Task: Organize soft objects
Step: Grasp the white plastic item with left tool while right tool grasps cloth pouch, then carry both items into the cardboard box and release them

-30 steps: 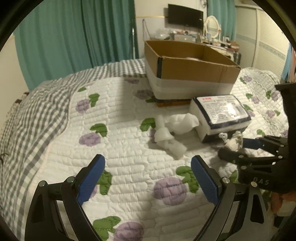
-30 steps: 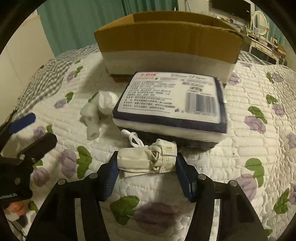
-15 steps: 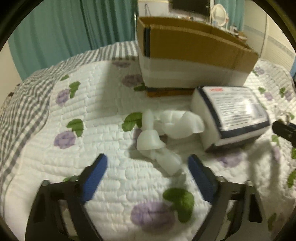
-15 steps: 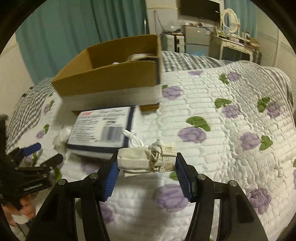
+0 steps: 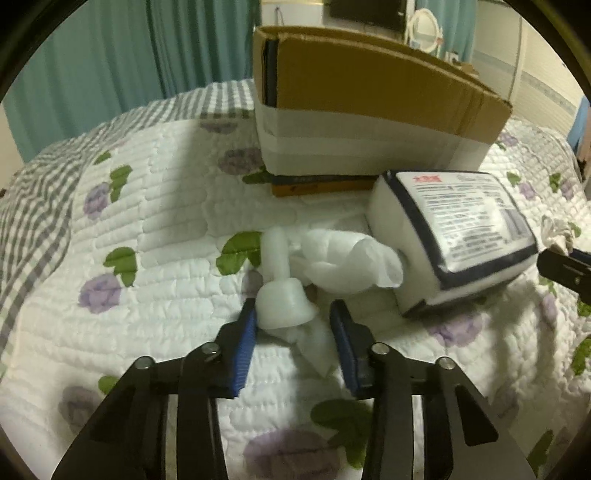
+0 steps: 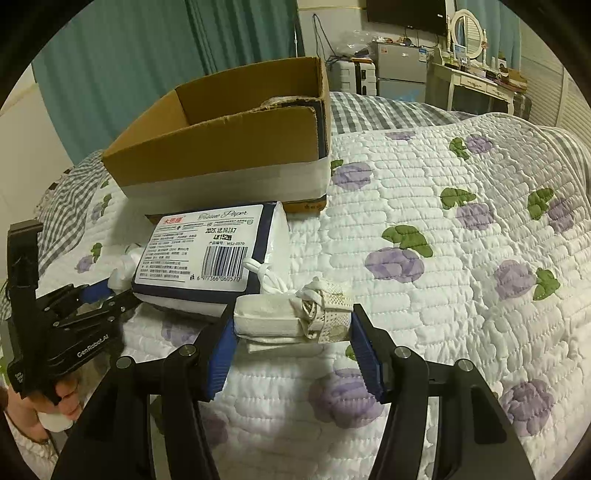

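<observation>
My left gripper [image 5: 291, 325] is closing around a crumpled white foam wrap [image 5: 317, 266] that lies on the quilted bed; the jaws are narrowed on its near end, with the left pad touching it. My right gripper [image 6: 291, 332] is shut on a small cream cloth pouch [image 6: 291, 315] with lace trim and holds it above the quilt, beside a tissue paper pack [image 6: 207, 254]. The pack also shows in the left wrist view [image 5: 454, 236]. An open cardboard box [image 6: 229, 144] stands behind the pack; it also shows in the left wrist view [image 5: 362, 107].
The bed has a white quilt [image 6: 461, 258] with purple flowers and a grey checked border. Teal curtains [image 5: 110, 55] hang behind the bed. A dresser with a mirror [image 6: 469, 29] and a small fridge stand at the back right. The left gripper body shows in the right wrist view [image 6: 66, 325].
My left gripper moved forward to the foam wrap and its jaws narrowed around it. My right gripper, still holding the pouch, has lifted and swung right, away from the pack's front.
</observation>
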A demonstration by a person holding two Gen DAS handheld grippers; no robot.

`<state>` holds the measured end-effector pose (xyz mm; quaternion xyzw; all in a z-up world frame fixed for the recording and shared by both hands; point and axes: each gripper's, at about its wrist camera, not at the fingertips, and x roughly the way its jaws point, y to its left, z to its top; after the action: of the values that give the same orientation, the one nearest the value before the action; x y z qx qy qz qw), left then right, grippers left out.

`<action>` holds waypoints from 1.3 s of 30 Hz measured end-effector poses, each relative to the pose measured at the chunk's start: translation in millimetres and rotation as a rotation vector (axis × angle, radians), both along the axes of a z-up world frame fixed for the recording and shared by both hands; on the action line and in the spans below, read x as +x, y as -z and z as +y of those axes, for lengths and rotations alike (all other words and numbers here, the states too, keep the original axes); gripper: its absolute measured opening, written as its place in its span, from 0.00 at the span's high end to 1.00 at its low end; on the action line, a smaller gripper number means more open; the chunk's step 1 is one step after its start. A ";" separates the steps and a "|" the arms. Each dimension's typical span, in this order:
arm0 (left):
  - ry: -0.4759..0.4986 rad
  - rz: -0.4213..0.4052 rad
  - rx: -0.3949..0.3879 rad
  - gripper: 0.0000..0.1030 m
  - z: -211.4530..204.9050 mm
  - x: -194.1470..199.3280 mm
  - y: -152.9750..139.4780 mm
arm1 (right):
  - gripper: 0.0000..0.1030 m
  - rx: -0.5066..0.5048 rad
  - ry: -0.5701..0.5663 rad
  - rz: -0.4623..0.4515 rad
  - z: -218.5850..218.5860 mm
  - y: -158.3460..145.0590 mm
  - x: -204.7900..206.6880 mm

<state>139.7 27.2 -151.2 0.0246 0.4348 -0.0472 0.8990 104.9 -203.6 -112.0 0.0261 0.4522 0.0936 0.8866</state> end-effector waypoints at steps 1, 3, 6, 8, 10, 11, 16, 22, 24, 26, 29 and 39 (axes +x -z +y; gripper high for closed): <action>-0.003 0.000 -0.006 0.66 1.1 -4.1 -1.8 | 0.44 0.004 0.000 -0.004 -0.4 -0.9 -1.3; -0.006 0.003 -0.020 0.67 1.4 -8.8 -4.5 | 0.44 0.012 0.001 -0.010 -1.4 -3.2 -4.7; 0.005 -0.007 -0.047 0.68 4.3 -19.9 -12.0 | 0.44 0.021 0.000 -0.015 -2.9 -7.9 -11.3; 0.013 -0.017 -0.048 0.68 2.5 -29.4 -19.0 | 0.44 0.030 -0.003 -0.025 -3.2 -12.9 -16.8; 0.020 -0.029 -0.050 0.68 1.5 -40.2 -27.5 | 0.44 0.040 -0.009 -0.037 -3.4 -19.2 -22.4; 0.023 -0.032 -0.055 0.69 1.1 -42.9 -30.4 | 0.44 0.044 -0.012 -0.043 -3.3 -22.0 -24.8; 0.042 -0.088 -0.075 0.69 -3.8 -63.4 -57.6 | 0.44 0.063 -0.039 -0.078 -1.7 -41.6 -39.4; 0.090 -0.162 -0.082 0.69 -16.6 -76.6 -99.8 | 0.44 0.084 -0.075 -0.132 0.4 -71.6 -47.1; 0.105 -0.188 -0.090 0.69 -21.1 -75.3 -113.8 | 0.44 0.088 -0.088 -0.155 0.7 -84.1 -45.8; 0.122 -0.222 -0.092 0.69 -26.6 -69.9 -129.9 | 0.44 0.085 -0.101 -0.177 1.1 -95.8 -43.1; 0.142 -0.262 -0.080 0.69 -33.4 -57.8 -147.0 | 0.44 0.071 -0.123 -0.210 2.3 -113.9 -33.1; 0.158 -0.269 -0.020 0.68 -52.7 38.3 -159.8 | 0.44 0.024 -0.157 -0.274 5.5 -144.5 42.0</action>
<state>178.0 -25.6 8.7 0.0559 0.3065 -0.1184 0.9428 146.9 -198.1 32.5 -0.0118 0.3266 0.1705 0.9296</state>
